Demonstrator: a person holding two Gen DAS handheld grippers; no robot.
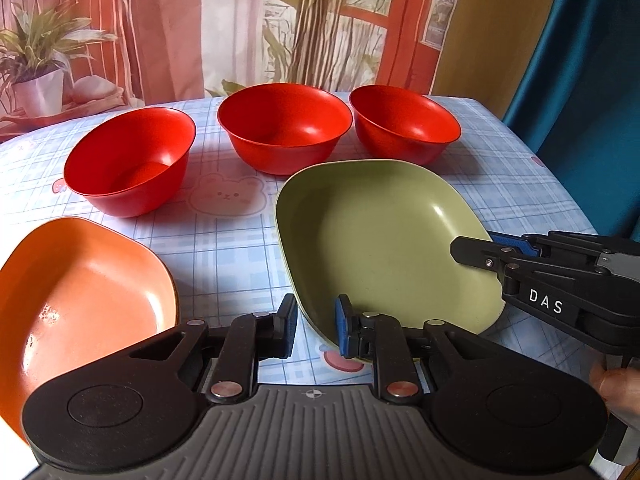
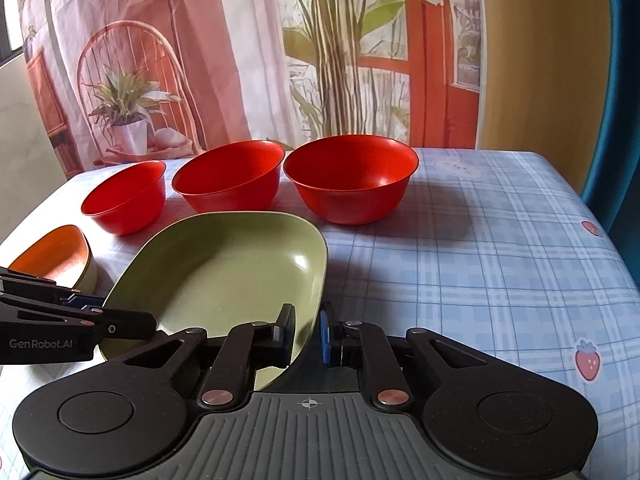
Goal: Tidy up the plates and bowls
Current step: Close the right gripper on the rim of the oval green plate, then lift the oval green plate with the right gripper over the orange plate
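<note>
Green plate (image 1: 384, 240), rim straddled by both grippers' spread, unclamped fingers: lift now and you drop it.

My left camera looks forward low over the checked-cloth desk (image 1: 224, 248) from its near edge; my right camera does likewise from further right. Both sit close to the square green plate (image 1: 384, 240) (image 2: 224, 264) and share it, with three red round bowls behind

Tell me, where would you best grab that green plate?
By its thin raised rim, probably from the near edge. The green plate is wide and shallow, so only its upturned rim fits between jaws. The right gripper already straddles the near rim, one finger inside, one outside.
</note>
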